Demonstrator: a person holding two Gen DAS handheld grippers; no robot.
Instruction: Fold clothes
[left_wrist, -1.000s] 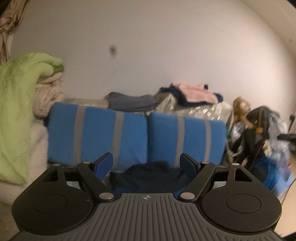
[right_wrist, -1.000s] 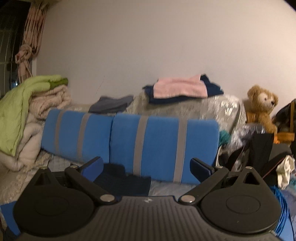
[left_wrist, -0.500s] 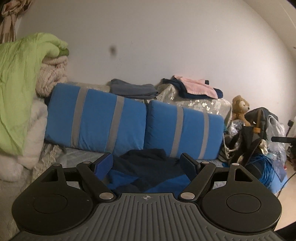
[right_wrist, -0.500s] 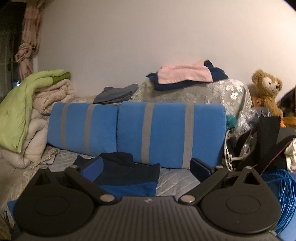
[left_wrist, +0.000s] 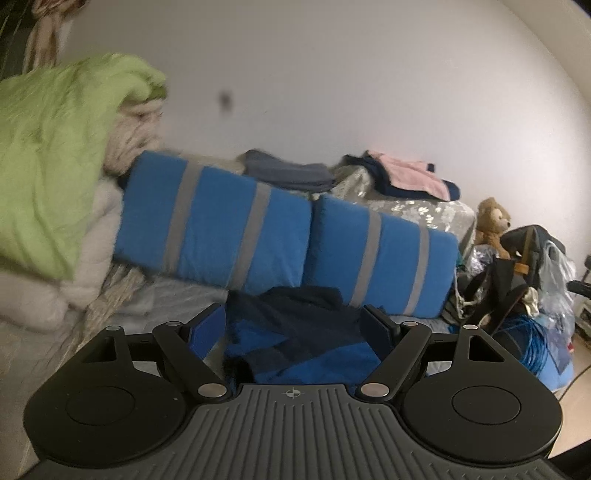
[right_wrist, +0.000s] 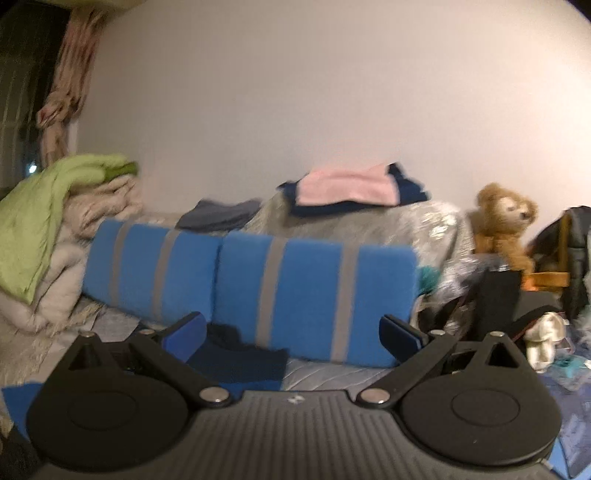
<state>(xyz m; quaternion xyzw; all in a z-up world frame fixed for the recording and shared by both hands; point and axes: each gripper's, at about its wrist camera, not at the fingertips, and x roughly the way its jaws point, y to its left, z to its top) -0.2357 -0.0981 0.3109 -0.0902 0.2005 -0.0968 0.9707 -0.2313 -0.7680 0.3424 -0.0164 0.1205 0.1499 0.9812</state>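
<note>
Fold not started, by the look of it: navy-blue garment (left_wrist: 303, 332) lies crumpled on the bed (right_wrist: 332, 373) before the cushions (left_wrist: 280, 232), left gripper (left_wrist: 295, 328) and right gripper (right_wrist: 293, 332) both wide, empty, above it.

Right gripper (right_wrist: 293, 332) jaws spread wide, empty. Dark blue garment (right_wrist: 240, 356) lies rumpled on the bed (right_wrist: 325, 373), in front of two blue striped cushions (right_wrist: 251, 280).

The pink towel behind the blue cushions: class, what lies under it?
The pink towel lies on a folded navy garment, which rests on a silvery patterned cover. What that cover hides cannot be seen.
</note>
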